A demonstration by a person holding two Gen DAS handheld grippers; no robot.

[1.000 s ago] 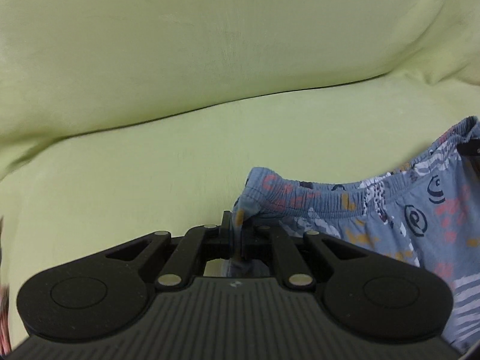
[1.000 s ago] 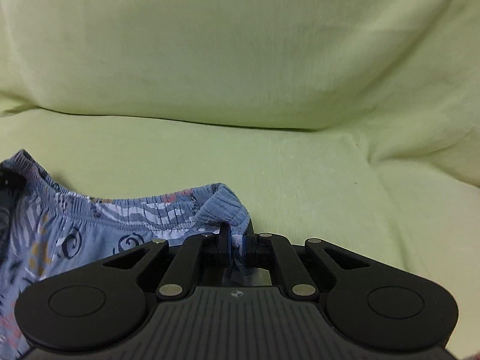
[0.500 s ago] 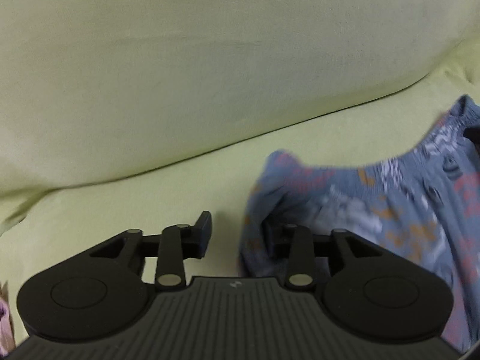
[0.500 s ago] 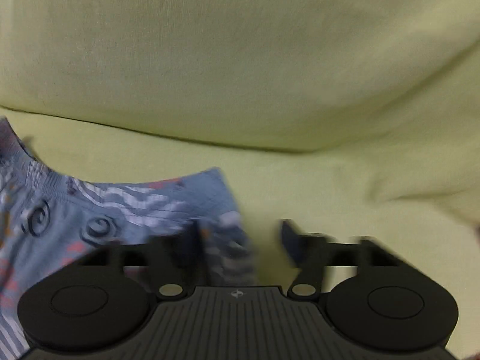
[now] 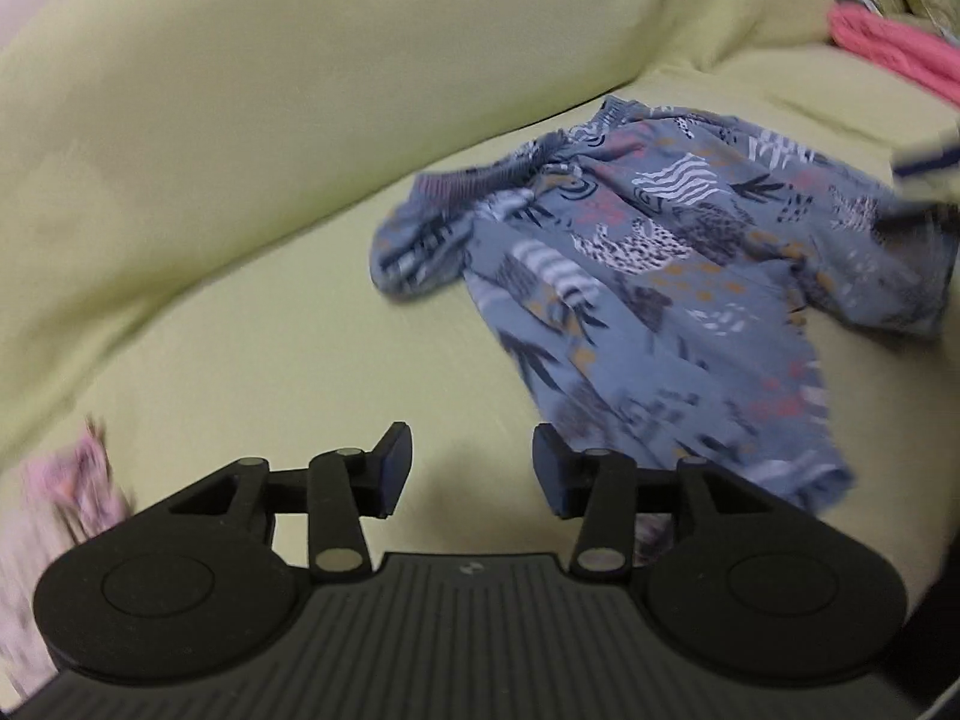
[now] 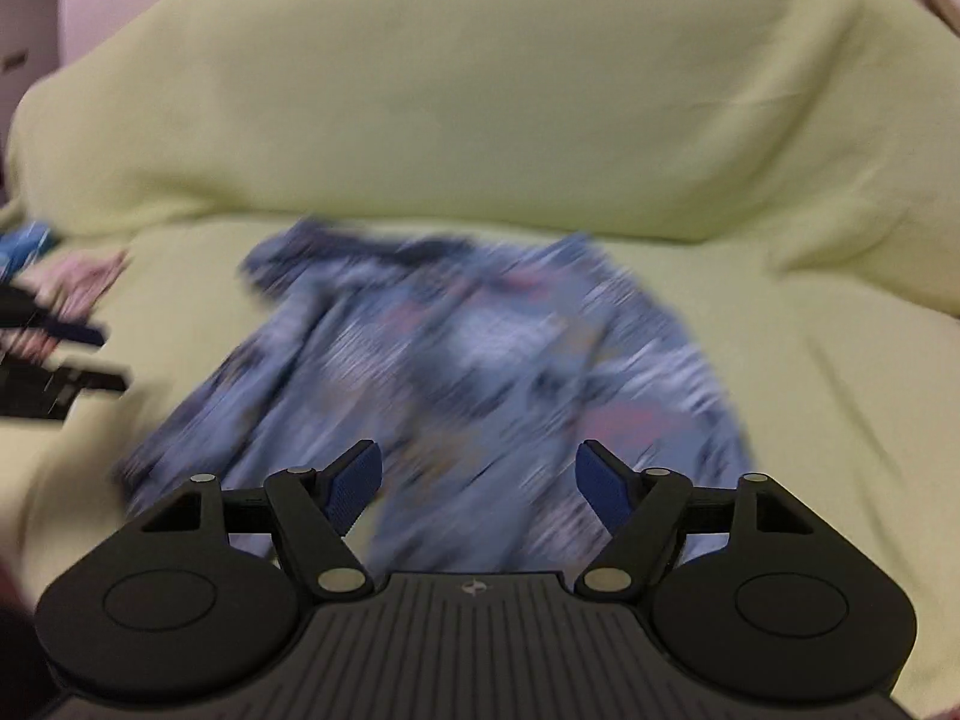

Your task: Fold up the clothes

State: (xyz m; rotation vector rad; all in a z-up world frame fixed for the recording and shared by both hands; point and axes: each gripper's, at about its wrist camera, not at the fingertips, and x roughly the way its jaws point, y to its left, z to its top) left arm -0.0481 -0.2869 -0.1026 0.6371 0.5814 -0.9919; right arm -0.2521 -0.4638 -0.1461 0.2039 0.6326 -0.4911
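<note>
A yellow-green sofa (image 5: 240,120) fills both your views, its seat and back under one smooth cover. The shorts (image 5: 660,276) lie crumpled on the seat, grey-blue with a busy print, the gathered waistband toward the sofa back. Nothing grips them.

Your left gripper (image 5: 472,471) hangs over bare seat with its fingers well apart and empty; the shorts sit ahead and to its right, their near hem just beside the right finger. At the left edge of that view lies a blurred pink cloth (image 5: 72,480), and at the top right a bright pink garment (image 5: 888,54) rests near the sofa corner.

Your right gripper (image 6: 478,486) is spread wide too, holding nothing, with the shorts (image 6: 468,372) directly ahead of it and running under the gap between the fingers. That view is badly smeared, so you cannot read the print or the folds there. The left gripper (image 6: 72,360) shows at that view's left edge, well apart from the shorts.
</note>
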